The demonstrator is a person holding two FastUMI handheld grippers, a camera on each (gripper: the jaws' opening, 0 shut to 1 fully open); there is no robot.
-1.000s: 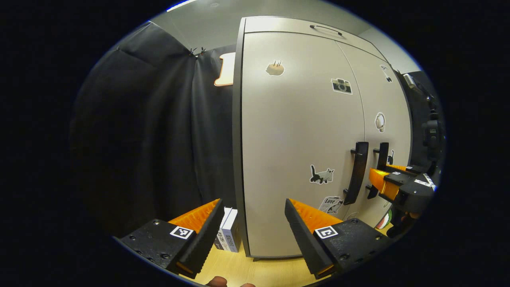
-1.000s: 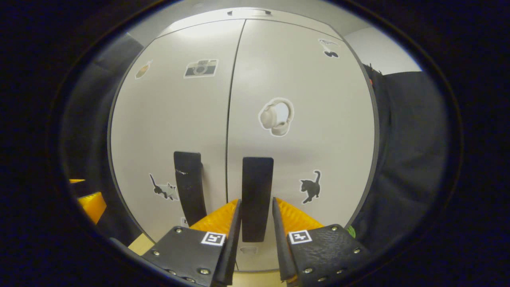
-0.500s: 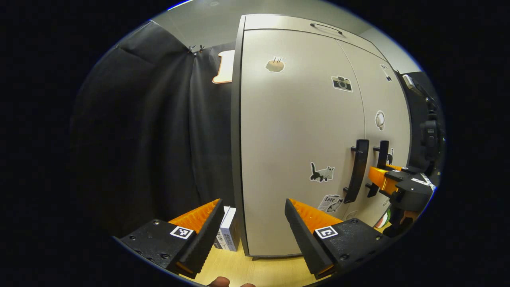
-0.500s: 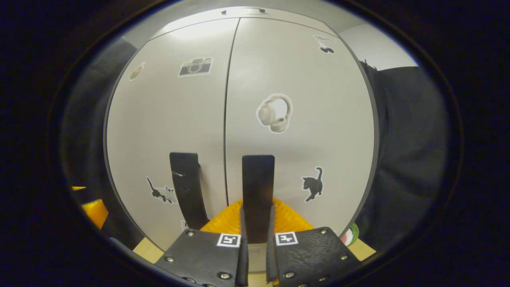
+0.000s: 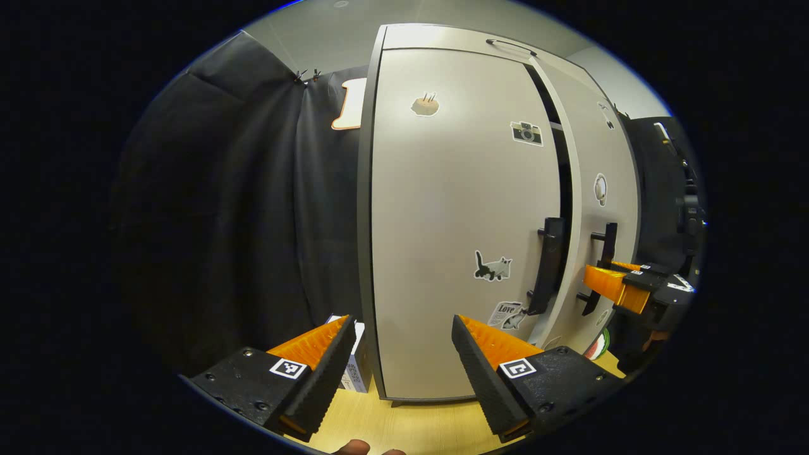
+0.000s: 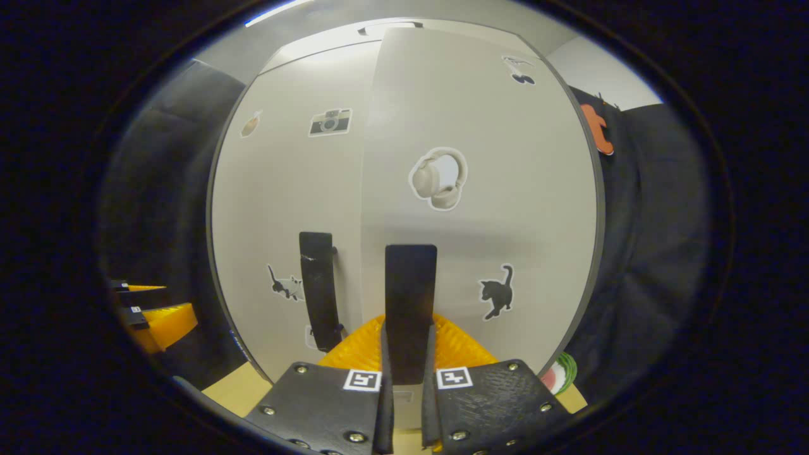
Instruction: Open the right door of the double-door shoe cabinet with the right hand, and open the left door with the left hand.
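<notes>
Left gripper view: farther back, left of cabinet (image 5: 455, 208), facing it obliquely.
Right gripper view: close, square onto right door (image 6: 486, 189).
Shared: both doors' fronts.

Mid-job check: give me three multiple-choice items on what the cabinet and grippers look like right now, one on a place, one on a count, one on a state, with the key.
1. Where is the headphones sticker?
A. On the right door
B. On the left door
C. On the booth wall

2. How many cat stickers are on the two doors together?
A. One
B. Two
C. Four

3. What state is the right door in?
A. Flush shut
C. Removed
B. Pulled slightly open

Key: 1 A, it sits above the right handle in the right gripper view. 2 B, one cat sticker on the left door and one black cat sticker on the right door. 3 B, a dark gap shows between the doors in the left gripper view, with the right gripper shut on the right handle while the left gripper is open, off the left handle.
</notes>
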